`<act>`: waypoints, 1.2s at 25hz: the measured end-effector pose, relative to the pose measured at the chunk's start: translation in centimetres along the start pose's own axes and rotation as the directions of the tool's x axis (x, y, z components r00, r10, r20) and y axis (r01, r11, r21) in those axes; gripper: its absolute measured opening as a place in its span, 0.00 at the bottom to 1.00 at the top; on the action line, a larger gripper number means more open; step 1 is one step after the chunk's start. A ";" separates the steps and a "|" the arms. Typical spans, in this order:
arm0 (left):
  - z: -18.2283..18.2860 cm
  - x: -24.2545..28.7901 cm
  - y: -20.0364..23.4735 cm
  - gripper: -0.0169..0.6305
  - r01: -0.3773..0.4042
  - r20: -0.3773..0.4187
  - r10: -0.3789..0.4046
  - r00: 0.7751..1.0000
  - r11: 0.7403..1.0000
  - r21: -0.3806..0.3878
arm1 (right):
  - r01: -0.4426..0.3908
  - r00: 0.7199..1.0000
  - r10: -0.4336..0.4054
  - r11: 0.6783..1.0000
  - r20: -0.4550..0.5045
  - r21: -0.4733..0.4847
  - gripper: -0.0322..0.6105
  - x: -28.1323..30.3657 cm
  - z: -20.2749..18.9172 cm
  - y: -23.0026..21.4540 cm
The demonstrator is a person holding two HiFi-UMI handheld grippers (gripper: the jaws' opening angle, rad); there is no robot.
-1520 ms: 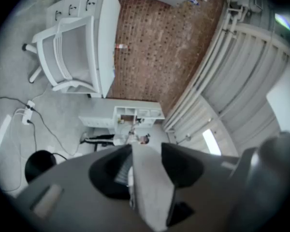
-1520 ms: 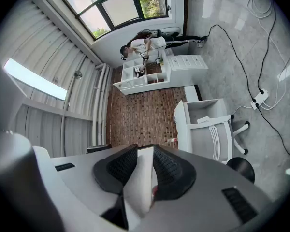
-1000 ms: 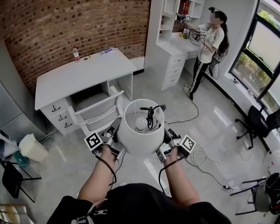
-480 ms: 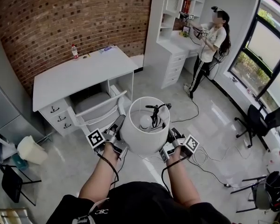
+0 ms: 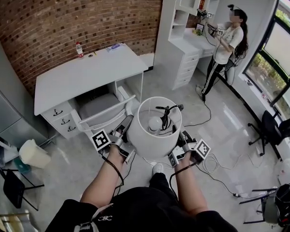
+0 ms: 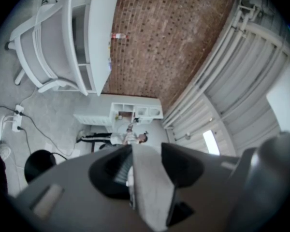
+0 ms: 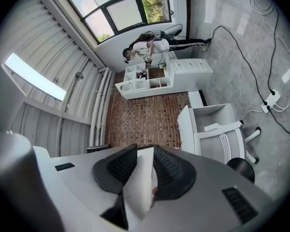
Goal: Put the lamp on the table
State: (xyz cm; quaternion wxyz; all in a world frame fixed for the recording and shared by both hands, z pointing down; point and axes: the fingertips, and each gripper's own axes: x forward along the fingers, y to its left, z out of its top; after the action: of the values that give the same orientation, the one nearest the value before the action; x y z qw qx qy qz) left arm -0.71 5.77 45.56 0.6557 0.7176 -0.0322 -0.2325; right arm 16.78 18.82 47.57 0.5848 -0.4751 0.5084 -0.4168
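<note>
head view: we hold the lamp (image 5: 157, 129) in the air above the floor, just before the white chair (image 5: 104, 111) and well short of the white surface (image 5: 87, 74) by the brick wall. the left tool (image 5: 125, 125) and right tool (image 5: 180, 148) grip opposite sides of its white shade (image 5: 150, 148). both forearms reach forward, roughly level. the shade's open top faces us, with the bulb (image 5: 154, 124) and black cord (image 5: 166, 114) inside. we judge that both tools should travel together at equal height so the thin shade isn't twisted. they should pass round the chair, then lower the lamp well inside the surface's front edge.

left gripper view: the jaws pinch the shade wall (image 6: 152, 192) between their pads.

right gripper view: likewise, the jaws are clamped on the shade wall (image 7: 137, 197).
</note>
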 end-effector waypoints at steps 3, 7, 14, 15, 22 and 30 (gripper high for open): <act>1.4 2.6 0.8 0.32 0.002 0.010 -0.002 1.000 1.000 0.012 | -0.012 1.000 0.012 1.000 -0.013 0.004 0.20 2.8 1.8 -0.5; 3.3 7.5 1.4 0.32 0.003 0.023 -0.003 1.000 0.999 0.033 | -0.025 0.999 0.025 1.000 -0.034 0.016 0.20 7.3 5.3 -0.6; 4.9 15.0 3.0 0.32 0.008 0.056 -0.011 0.998 0.999 0.048 | -0.027 0.996 0.029 1.000 -0.083 0.015 0.20 13.3 11.5 -0.9; 5.0 15.7 3.2 0.32 0.010 0.063 -0.013 0.998 0.999 0.049 | -0.027 0.995 0.028 1.000 -0.091 0.014 0.20 14.0 12.3 -1.0; 5.9 23.2 4.6 0.32 -0.015 0.130 0.006 0.991 0.997 0.069 | -0.015 0.988 0.022 0.999 -0.153 0.045 0.20 20.0 18.9 -1.1; 8.2 26.4 4.9 0.32 -0.029 0.213 0.003 0.977 0.993 0.117 | -0.031 0.971 0.048 0.997 -0.235 0.078 0.20 25.5 21.2 -1.8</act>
State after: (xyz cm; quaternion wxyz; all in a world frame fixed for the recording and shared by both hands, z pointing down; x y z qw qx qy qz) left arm 21.02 -11.74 42.26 0.6064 0.7262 -0.1218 -0.3002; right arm 41.27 -3.50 44.91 0.5453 -0.3901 0.5682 -0.4771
